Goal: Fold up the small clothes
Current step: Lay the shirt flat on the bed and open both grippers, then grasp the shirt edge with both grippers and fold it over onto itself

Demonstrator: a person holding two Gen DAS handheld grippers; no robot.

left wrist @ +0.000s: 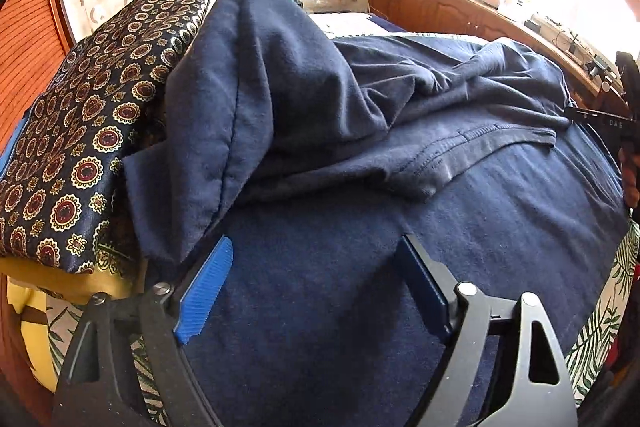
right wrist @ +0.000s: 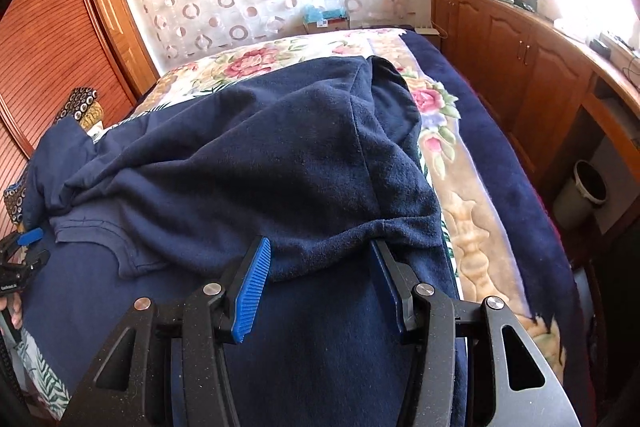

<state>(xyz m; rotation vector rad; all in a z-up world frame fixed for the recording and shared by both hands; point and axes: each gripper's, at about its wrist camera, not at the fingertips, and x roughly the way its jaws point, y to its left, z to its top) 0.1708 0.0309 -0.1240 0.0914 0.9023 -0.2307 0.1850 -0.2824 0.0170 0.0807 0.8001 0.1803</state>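
On the bed, a navy garment (right wrist: 248, 163) lies spread and half folded over a floral blanket (right wrist: 476, 211), and we have both grippers down at its near edge. Our left gripper (left wrist: 316, 283) stands wide open over flat navy cloth, nothing caught between its blue ribbed pads (left wrist: 206, 291). Beside it on the left sits a folded dark cloth with gold medallions (left wrist: 84, 131), and the navy sleeve drapes against it. Our right gripper (right wrist: 320, 279) sits with its jaws partly apart, a bunched fold of the garment hanging right at the fingertips; whether the pads actually press it, we cannot tell. As for writing, small white characters show on the right gripper's black body at the far edge of the left view, too small to read. Wooden cabinets (right wrist: 516, 67) run along the right wall.
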